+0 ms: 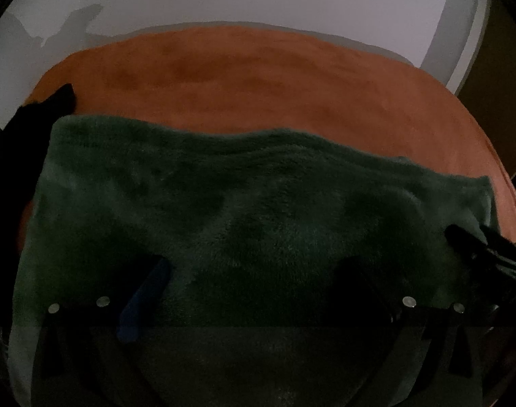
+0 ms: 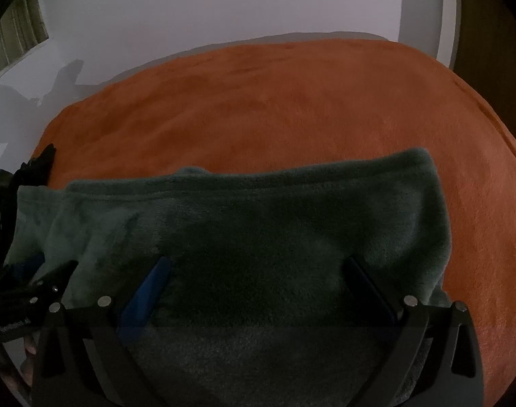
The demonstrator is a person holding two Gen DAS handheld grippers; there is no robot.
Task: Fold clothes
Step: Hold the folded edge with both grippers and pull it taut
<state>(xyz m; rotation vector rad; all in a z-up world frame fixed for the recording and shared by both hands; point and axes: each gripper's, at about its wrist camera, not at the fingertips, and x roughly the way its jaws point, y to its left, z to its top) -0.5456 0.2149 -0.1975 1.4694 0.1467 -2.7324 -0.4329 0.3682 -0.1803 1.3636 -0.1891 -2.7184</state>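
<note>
Dark green fleece (image 1: 244,210) fills the near ground in both our wrist views, lying folded on an orange blanket (image 1: 258,81). Our left tool (image 1: 254,274) hangs low over it with its two fingers spread wide; fleece lies between them, and we cannot see the pads pressing on it. One finger carries a blue pad (image 1: 146,302); the other is dark and hard to make out. Our right tool (image 2: 258,278) stands likewise, fingers wide apart over the fleece (image 2: 258,224), nothing pinched. From the left view the right tool shows at the fleece's right edge; from the right view the left tool sits at its left end. A black garment (image 1: 44,108) lies beside the fleece's far left corner. Lighting is dim. Pale wall (image 2: 224,6) behind the blanket (image 2: 291,101).
</note>
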